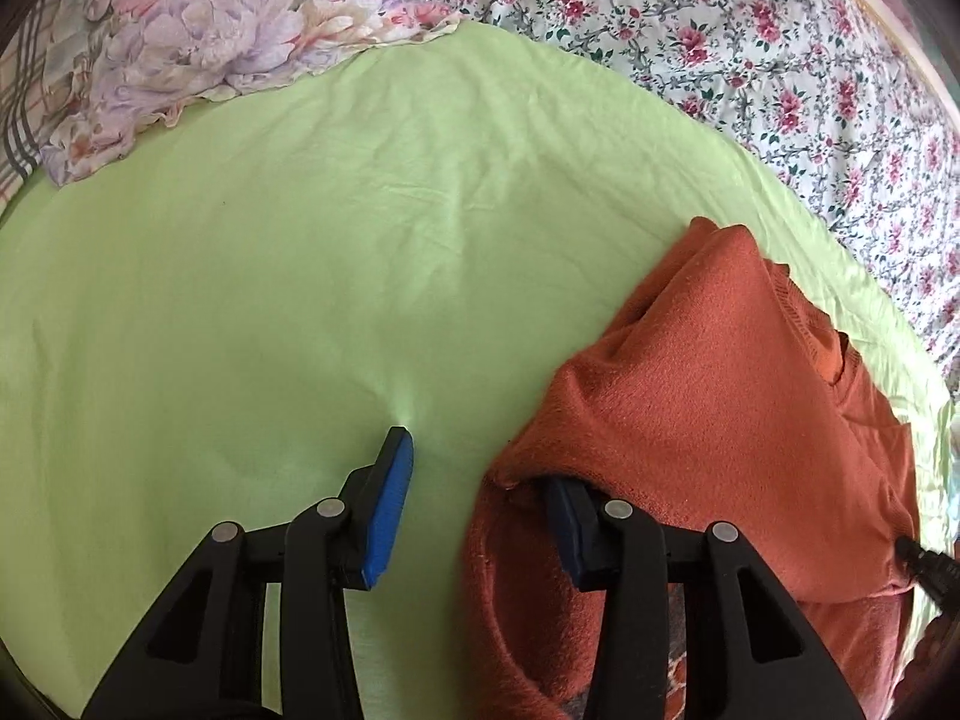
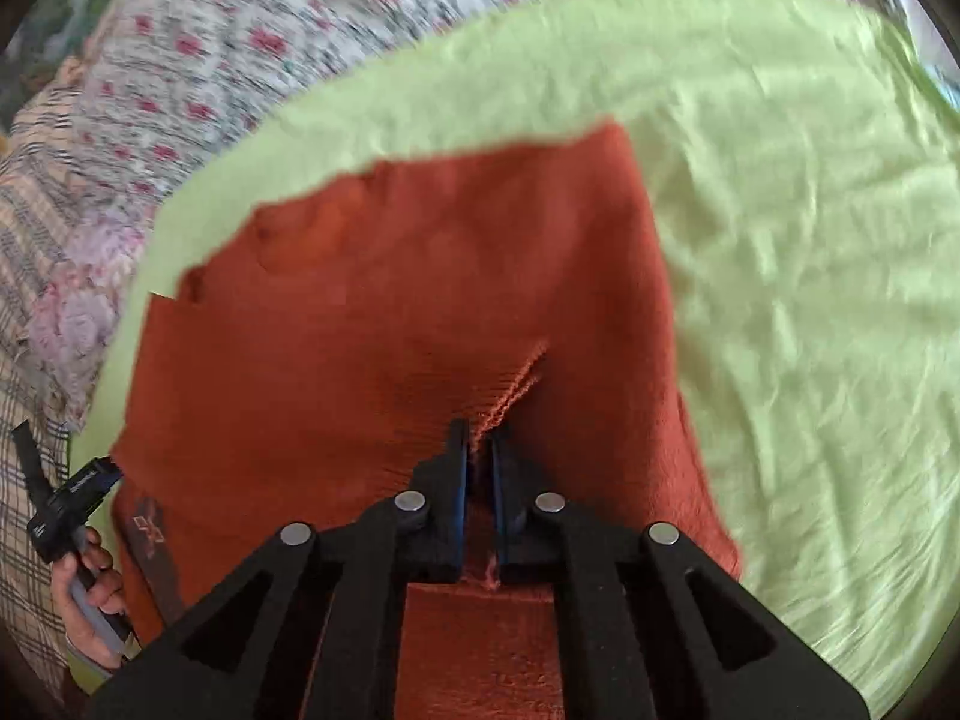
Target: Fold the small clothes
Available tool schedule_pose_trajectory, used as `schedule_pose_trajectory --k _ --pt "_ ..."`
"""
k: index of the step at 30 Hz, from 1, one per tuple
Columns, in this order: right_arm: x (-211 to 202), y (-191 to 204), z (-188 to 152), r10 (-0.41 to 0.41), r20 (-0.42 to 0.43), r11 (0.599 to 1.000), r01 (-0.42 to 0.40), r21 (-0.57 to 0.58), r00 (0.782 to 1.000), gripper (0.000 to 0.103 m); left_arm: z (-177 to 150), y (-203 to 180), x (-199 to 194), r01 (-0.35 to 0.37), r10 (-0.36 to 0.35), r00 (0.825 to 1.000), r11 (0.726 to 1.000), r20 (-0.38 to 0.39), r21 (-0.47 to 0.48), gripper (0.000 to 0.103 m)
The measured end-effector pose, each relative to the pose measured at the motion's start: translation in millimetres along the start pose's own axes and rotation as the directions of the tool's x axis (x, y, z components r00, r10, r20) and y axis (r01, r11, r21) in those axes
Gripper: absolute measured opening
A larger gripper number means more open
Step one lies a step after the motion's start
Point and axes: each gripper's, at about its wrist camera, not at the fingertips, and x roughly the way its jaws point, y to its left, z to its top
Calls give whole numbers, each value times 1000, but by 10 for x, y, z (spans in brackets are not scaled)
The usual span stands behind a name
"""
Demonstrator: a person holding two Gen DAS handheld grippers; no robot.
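A small rust-orange sweater (image 1: 708, 396) lies on a light green sheet (image 1: 300, 276). My left gripper (image 1: 474, 468) is open at the sweater's left edge. Its left blue fingertip (image 1: 393, 480) rests on bare sheet. Its right fingertip (image 1: 567, 516) is tucked under the lifted orange fabric, partly hidden. In the right wrist view the sweater (image 2: 390, 312) fills the middle, and my right gripper (image 2: 478, 450) is shut on a ribbed edge of it (image 2: 516, 384). The view is blurred by motion.
Floral bedding (image 1: 750, 42) lies beyond the green sheet, with a pink-lilac floral cloth (image 1: 198, 42) at the back left and plaid fabric (image 1: 24, 114) at the far left. The person's hand on the left gripper's handle (image 2: 78, 552) shows at the lower left of the right wrist view.
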Motion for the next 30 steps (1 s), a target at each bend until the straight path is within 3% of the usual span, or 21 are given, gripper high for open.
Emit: schedule_pose_trajectory --k 2,3,5,7,8,11,13,15,18,19,21,22,24,26,28,30 --pt "-168 84 23 -47 60 999 48 -7 997 24 -29 13 3 14 -14 1000 1000 14 14 45" --pt "-278 188 53 -23 105 999 27 -32 994 30 -45 16 2 19 -20 1000 1000 25 12 45" --pt "-349 407 161 112 118 991 -102 -87 987 60 -74 10 2 23 -23 999 1000 43 6 46" --pt "-212 708 348 288 41 952 -281 -122 957 67 -90 6 -1 23 -23 998 1000 53 8 46" --pt "-84 883 457 350 -3 928 -347 -133 937 67 -99 12 -6 28 -28 998 1000 58 7 46" --pt "401 1448 747 408 -117 883 -424 -201 906 67 -107 91 -16 73 -72 995 997 68 -23 47" --pt "723 1771 888 407 -191 866 -444 -228 893 67 -119 147 -23 107 -103 992 993 75 -43 47" --pt "1103 2094 1010 434 -286 835 -501 -228 854 68 -128 188 -24 130 -126 989 990 80 -57 47" --pt "1516 2389 1087 393 -394 835 -502 -226 831 74 -135 207 -19 145 -140 986 987 85 -62 47" --pt "1647 2470 1086 376 -456 830 -512 -221 806 76 -139 209 -19 148 -142 986 987 89 -62 47" --pt "1863 2682 982 427 -588 776 -612 -151 686 77 -143 209 -13 156 -149 984 986 97 -60 47" --pt "1941 2815 965 443 -625 747 -650 -138 643 77 -144 210 -11 157 -150 984 986 99 -61 47" --pt "2013 3037 924 469 -632 706 -692 -151 617 77 -153 203 -6 158 -152 983 986 105 -56 47" --pt "2119 3216 947 552 -612 663 -743 -91 567 77 -157 196 -7 162 -155 982 985 110 -55 47" --pt "2249 3284 1012 626 -538 659 -752 -22 565 78 -157 217 -6 173 -166 980 983 111 -63 48" --pt "2369 3219 1036 660 -474 683 -728 57 582 79 -160 241 -9 185 -177 978 980 111 -69 48"
